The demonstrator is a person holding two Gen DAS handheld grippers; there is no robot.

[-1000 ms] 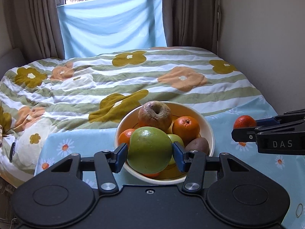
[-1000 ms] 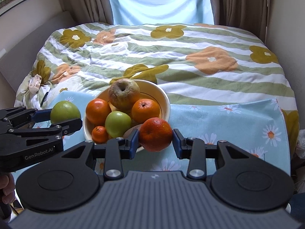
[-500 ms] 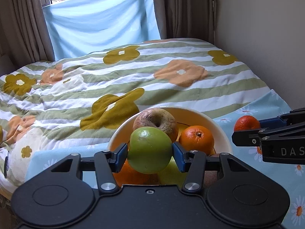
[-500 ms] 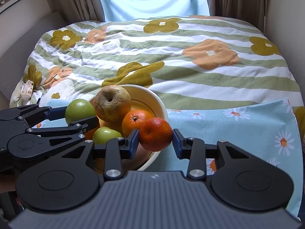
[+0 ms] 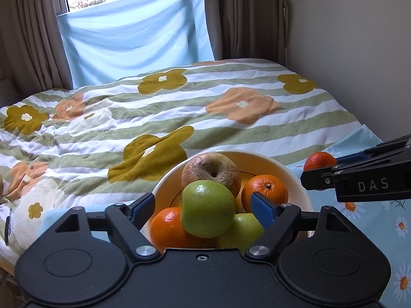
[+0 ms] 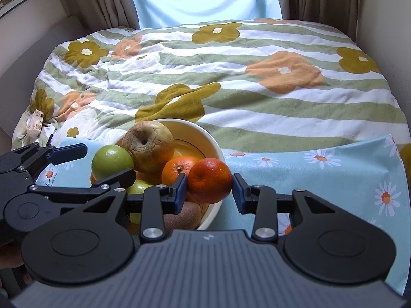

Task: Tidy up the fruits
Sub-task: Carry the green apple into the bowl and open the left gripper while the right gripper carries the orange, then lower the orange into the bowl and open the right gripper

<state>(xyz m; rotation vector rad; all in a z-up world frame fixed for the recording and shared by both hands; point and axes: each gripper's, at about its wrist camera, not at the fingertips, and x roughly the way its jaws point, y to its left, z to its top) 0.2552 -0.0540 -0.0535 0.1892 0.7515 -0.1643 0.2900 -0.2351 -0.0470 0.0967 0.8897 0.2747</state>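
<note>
**Two fruits at the bowl**

My left gripper (image 5: 205,205) has its two blue-tipped fingers spread wide apart. A round green apple (image 5: 207,209) sits between them on top of the fruit pile, and neither finger touches it. The pile is in a round cream bowl (image 5: 259,160). In it I see a wrinkly brown apple (image 5: 211,170) at the back, a bright orange (image 5: 264,188) to the right, another orange (image 5: 168,227) at the front left, and a second green apple (image 5: 244,227) low down. From my other camera a fuzzy brown kiwi (image 6: 183,215) shows at the bottom of the bowl.

My right gripper (image 6: 209,184) is closed tight on a dark red-orange mandarin (image 6: 209,183). It holds the mandarin up right by the bowl's right rim.

The bowl stands on a light blue cloth with daisies (image 6: 321,169). The cloth lies on a bed with a striped, flowery blanket (image 6: 231,77). Brown curtains (image 5: 246,15) hang by the window.
</note>
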